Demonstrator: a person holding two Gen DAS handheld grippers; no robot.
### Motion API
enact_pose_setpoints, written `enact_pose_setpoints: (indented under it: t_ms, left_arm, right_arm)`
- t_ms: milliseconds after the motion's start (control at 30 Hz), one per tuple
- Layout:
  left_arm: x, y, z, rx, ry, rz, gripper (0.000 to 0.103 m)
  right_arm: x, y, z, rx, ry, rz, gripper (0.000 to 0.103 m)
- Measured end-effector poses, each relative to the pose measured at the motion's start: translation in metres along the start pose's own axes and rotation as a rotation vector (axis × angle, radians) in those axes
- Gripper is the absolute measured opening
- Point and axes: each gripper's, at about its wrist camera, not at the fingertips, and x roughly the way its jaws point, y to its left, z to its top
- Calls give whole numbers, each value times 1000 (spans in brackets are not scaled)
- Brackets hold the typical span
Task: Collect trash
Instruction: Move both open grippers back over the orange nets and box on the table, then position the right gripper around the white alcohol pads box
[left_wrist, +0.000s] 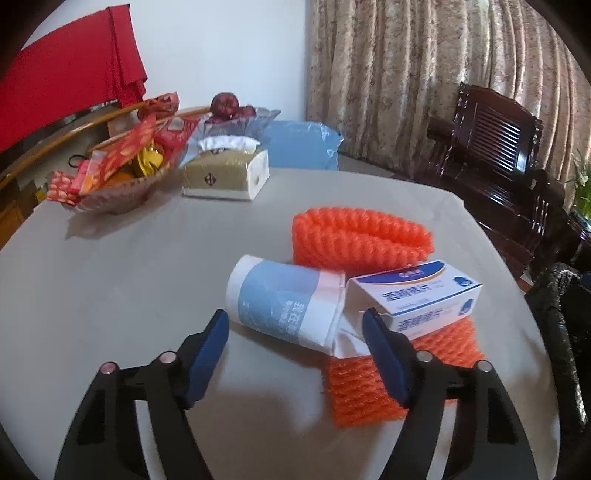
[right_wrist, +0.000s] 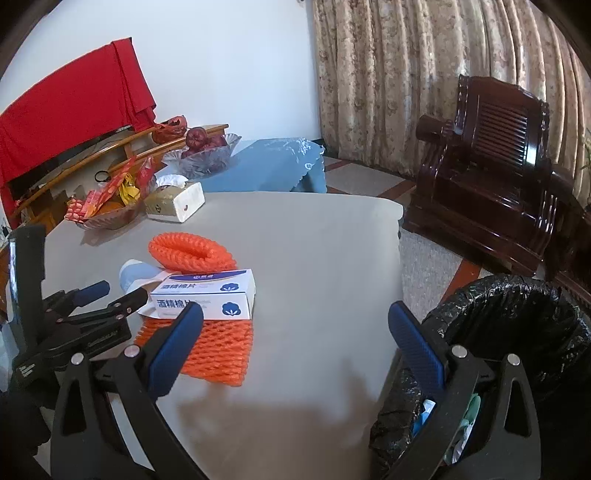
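Note:
On the grey table (left_wrist: 110, 295) a white roll with a blue label (left_wrist: 284, 299) lies on its side. Beside it a white and blue box (left_wrist: 417, 295) rests on a flat orange foam net (left_wrist: 369, 387). A second, puffed-up orange net (left_wrist: 354, 236) lies behind them. My left gripper (left_wrist: 295, 319) is open, its blue pads on either side of the roll's near end and not visibly pressing on it. The right wrist view shows the left gripper (right_wrist: 118, 291) beside the box (right_wrist: 210, 295). My right gripper (right_wrist: 295, 308) stands open over bare table, nothing between its pads.
A bin lined with a black bag (right_wrist: 517, 325) stands by the table's right edge with some rubbish inside. At the back left are a snack basket (left_wrist: 110, 184), a tissue pack (left_wrist: 229, 173) and a bowl of apples (left_wrist: 229, 110). A dark wooden armchair (left_wrist: 498, 155) stands at the right.

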Motion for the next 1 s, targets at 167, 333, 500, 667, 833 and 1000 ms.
enact_pose_setpoints:
  t_ms: [167, 333, 500, 667, 833, 1000]
  left_arm:
    - [11, 0, -1, -7, 34, 2, 58]
    - [9, 8, -3, -29, 50, -24, 42]
    - [-8, 19, -6, -17, 41, -55, 36]
    - [-19, 41, -9, -1, 42, -79, 35]
    - [-29, 60, -13, -11, 33, -103, 42]
    - [-30, 64, -17, -39, 37, -120, 44]
  right_arm:
    - [6, 1, -1, 1, 11, 0, 97]
    - [6, 2, -3, -5, 14, 2, 97]
    - [7, 5, -4, -8, 16, 7, 97]
    - [6, 12, -6, -22, 16, 18, 97]
    - [7, 21, -7, -37, 23, 29, 97]
    - [10, 30, -8, -51, 24, 38, 97]
